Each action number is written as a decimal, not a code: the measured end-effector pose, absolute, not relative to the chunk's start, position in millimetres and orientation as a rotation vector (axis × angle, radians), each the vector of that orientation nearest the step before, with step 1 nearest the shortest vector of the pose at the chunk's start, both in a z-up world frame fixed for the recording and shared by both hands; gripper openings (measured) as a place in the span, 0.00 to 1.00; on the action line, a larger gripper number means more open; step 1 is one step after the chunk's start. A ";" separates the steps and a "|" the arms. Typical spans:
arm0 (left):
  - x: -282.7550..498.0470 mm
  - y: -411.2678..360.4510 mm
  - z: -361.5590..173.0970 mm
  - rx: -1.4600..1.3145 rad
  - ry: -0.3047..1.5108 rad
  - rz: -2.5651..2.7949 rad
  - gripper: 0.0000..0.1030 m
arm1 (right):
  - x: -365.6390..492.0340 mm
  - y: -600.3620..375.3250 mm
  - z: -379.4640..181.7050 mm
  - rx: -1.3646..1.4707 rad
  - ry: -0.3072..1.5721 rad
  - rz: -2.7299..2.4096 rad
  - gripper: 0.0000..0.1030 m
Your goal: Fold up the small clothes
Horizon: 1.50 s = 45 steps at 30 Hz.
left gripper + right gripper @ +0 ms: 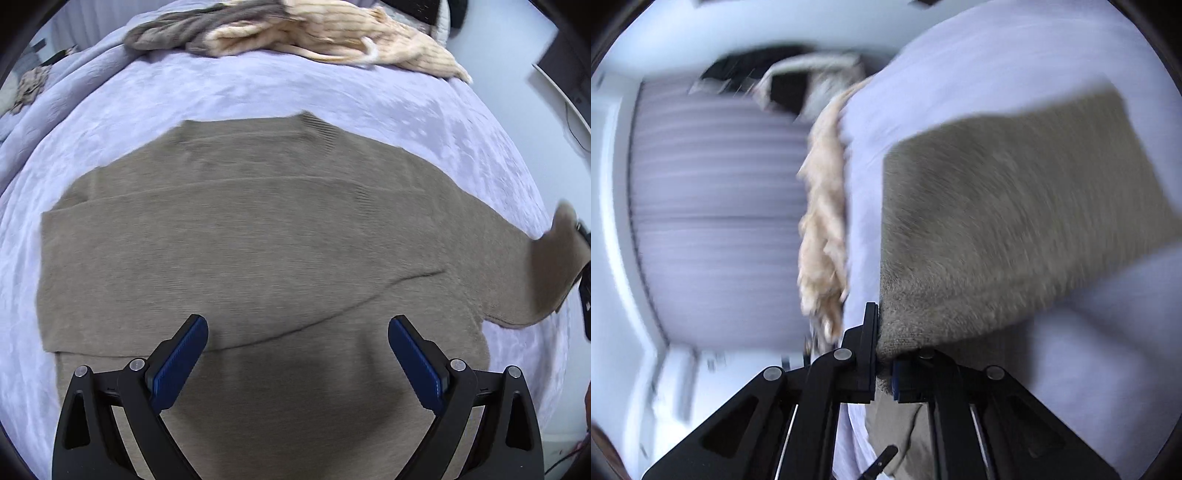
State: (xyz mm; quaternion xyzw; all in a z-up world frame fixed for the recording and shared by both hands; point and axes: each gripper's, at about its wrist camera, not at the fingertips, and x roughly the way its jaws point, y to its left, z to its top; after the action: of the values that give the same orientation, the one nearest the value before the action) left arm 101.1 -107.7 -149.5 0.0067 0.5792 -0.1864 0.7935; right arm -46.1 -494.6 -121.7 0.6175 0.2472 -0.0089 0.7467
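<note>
A taupe knit sweater (258, 240) lies flat on a lavender bedspread (258, 88). Its left sleeve is folded across the body. My left gripper (297, 350) is open and empty, hovering over the sweater's lower part. The right sleeve (546, 273) stretches out to the right, and its cuff is lifted at the frame edge. In the blurred right wrist view my right gripper (884, 354) is shut on that sleeve's cuff (997, 229) and holds it above the bedspread (997, 48).
A cream ribbed garment (351, 37) and a grey-brown one (184, 29) lie piled at the far side of the bed. The cream garment also shows in the right wrist view (823, 221). The bed's right edge drops to a pale floor (509, 74).
</note>
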 end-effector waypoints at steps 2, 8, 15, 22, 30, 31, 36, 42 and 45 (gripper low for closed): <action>102.6 -84.7 -149.4 -0.006 1.239 -0.362 0.96 | 1.5 -449.1 -100.5 1.180 0.623 0.097 0.06; 102.1 -21.6 -159.0 -0.058 1.249 -0.237 0.96 | 101.7 -273.8 -109.0 0.730 0.944 0.339 0.06; 87.2 38.2 -176.7 -0.099 1.274 -0.148 0.96 | 116.8 -216.1 -190.5 0.723 1.202 0.240 0.18; 78.9 76.1 -180.6 -0.148 1.274 -0.142 0.96 | 98.3 -271.7 -165.1 0.911 1.058 0.023 0.38; 83.0 98.9 -171.1 -0.190 1.249 -0.153 0.96 | 126.1 -152.9 -128.1 0.360 1.104 0.293 0.07; 84.4 101.9 -171.8 -0.202 1.253 -0.148 0.96 | 122.3 -137.9 -132.4 0.296 1.133 0.328 0.09; 89.7 102.1 -173.3 -0.242 1.263 -0.180 0.96 | 96.8 -105.6 -154.1 0.149 1.239 0.373 0.31; 107.2 77.1 -184.8 -0.324 1.317 -0.299 0.95 | 51.4 -195.5 -171.0 0.564 1.299 0.266 0.35; 124.0 61.8 -191.2 -0.379 1.339 -0.359 0.96 | 23.9 -254.5 -176.1 0.791 1.246 0.157 0.38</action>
State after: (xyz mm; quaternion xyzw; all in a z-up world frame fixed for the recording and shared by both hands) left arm 124.0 61.8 -191.2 -0.1738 0.6132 -0.1643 0.7528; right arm 23.9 -254.5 -176.1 0.3604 0.5672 0.0717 0.7371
